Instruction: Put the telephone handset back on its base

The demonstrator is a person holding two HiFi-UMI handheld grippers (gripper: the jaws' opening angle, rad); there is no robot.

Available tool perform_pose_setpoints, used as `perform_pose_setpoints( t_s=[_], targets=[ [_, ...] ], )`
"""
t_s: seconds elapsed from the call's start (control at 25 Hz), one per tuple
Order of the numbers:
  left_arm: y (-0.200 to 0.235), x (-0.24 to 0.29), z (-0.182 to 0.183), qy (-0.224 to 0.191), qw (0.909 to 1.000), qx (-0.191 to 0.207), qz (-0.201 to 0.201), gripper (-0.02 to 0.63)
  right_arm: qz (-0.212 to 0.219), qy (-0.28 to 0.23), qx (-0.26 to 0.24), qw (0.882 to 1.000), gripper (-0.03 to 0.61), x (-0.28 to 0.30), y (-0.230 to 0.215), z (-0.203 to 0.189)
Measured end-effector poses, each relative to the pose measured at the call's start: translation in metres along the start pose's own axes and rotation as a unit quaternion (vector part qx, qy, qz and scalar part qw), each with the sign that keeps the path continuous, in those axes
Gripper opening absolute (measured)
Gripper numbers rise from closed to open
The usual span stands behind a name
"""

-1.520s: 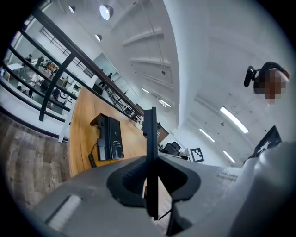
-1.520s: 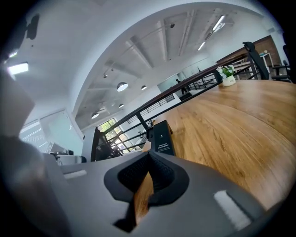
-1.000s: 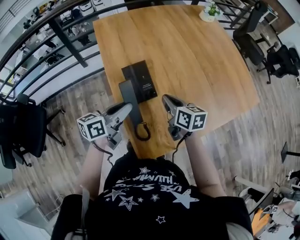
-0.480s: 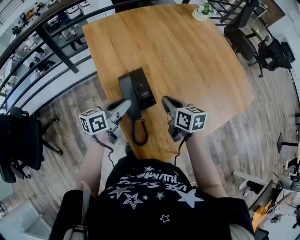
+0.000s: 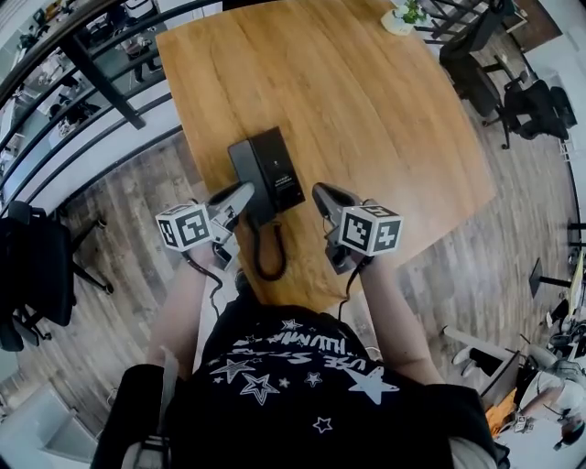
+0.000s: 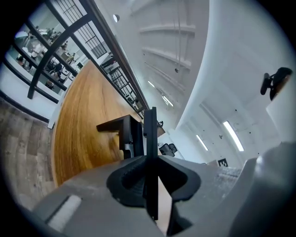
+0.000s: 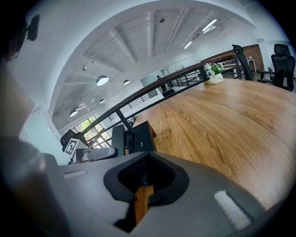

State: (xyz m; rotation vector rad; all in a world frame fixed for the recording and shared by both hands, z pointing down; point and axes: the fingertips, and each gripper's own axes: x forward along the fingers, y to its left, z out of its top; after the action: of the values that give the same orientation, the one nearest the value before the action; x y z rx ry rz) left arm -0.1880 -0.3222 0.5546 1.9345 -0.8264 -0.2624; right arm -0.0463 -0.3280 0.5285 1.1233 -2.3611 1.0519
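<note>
Since a second ago the handset point(image 5: 244, 176) has gone from lying back beside the base point(image 5: 277, 165) to sitting up along the base's left side. Whether it is seated in the cradle cannot be told.

It is a flat, matte black bar. In the left gripper view it shows edge-on as a thin upright strip point(image 6: 150, 139), pinched between the ribbed dark pads of the left tool point(image 6: 150, 157). From above, that tool point(image 5: 240, 195) reaches in from the handset's near end.

A black cord point(image 5: 264, 255) hangs from it in a loop over the tabletop's near edge. The base is a black, boxy rectangle with a small patch of pale print, too small to read.

The right tool point(image 5: 320, 194) hovers just right of the base, apart from it. Its jaws are pressed together on nothing point(image 7: 148, 155), with wood showing through the slit below them. Each tool carries a white cube with black square markers.

The tabletop point(image 5: 366, 110) is warm, grained wood with rounded corners. A small potted plant point(image 5: 407, 18) stands at its far end.
</note>
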Motion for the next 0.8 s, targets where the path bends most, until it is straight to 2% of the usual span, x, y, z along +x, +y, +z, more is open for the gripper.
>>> perform_pose_setpoints(
  t_s=[0.6, 0.8],
  targets=[
    [0.020, 0.013, -0.003, 0.016, 0.9994, -0.028, 0.010, 0.078, -0.007, -0.002, 0.013, 1.000, 0.000, 0.000, -0.005, -0.003],
    [0.026, 0.016, -0.007, 0.010, 0.9989, -0.044, 0.013, 0.078, -0.009, -0.007, 0.014, 1.000, -0.001, -0.001, -0.007, -0.003]
  ],
)
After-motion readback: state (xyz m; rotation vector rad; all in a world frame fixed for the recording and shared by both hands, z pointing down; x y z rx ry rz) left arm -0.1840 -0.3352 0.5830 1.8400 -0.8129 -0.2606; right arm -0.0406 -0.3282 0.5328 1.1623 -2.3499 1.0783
